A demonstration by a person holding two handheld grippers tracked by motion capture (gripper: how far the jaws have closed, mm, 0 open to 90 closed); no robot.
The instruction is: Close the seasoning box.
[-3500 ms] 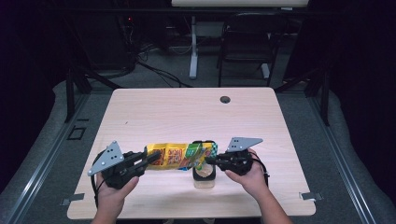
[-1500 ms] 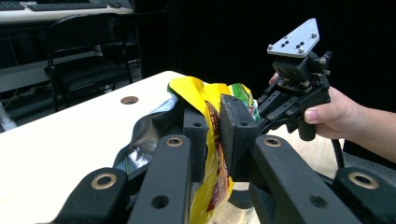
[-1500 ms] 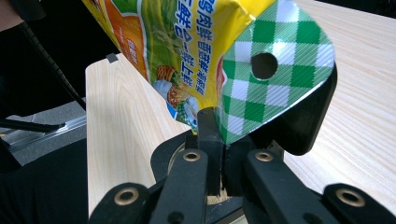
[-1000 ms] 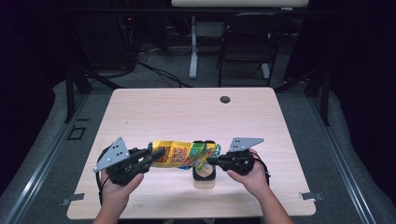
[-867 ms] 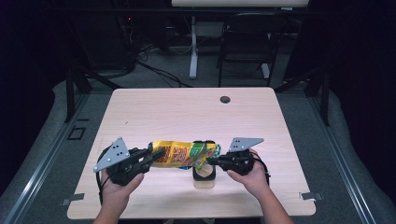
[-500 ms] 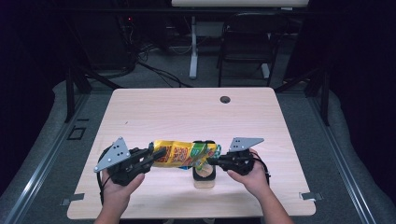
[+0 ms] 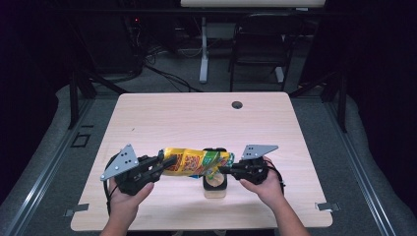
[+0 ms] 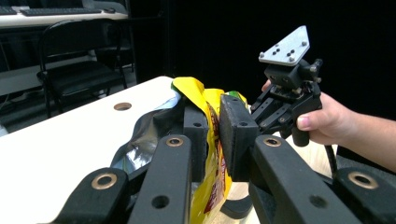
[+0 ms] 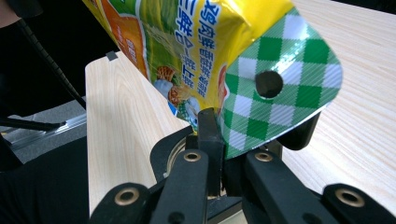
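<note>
Snack bag (image 7: 194,162), yellow with a green-checked end, held off the tabletop (image 7: 196,113) between both tongs; long axis runs left to right across the near half, roughly level; left tongs (image 7: 160,163) clamp the torn, silver-lined end, seen in the left gripper view as pads pressed on yellow foil (image 8: 212,140); right tongs (image 7: 223,169) pinch the checked end narrow, just beside its hang hole (image 9: 268,84); small container (image 7: 215,184) with a dark rim sits on the tabletop directly under the bag's right end, near the right hand (image 7: 263,179); likely pouring target, though contents cannot be made out; coming move seems to turn on which end drops: mouth lies at the left tongs, container beneath the right, so the two are not yet lined up.
</note>
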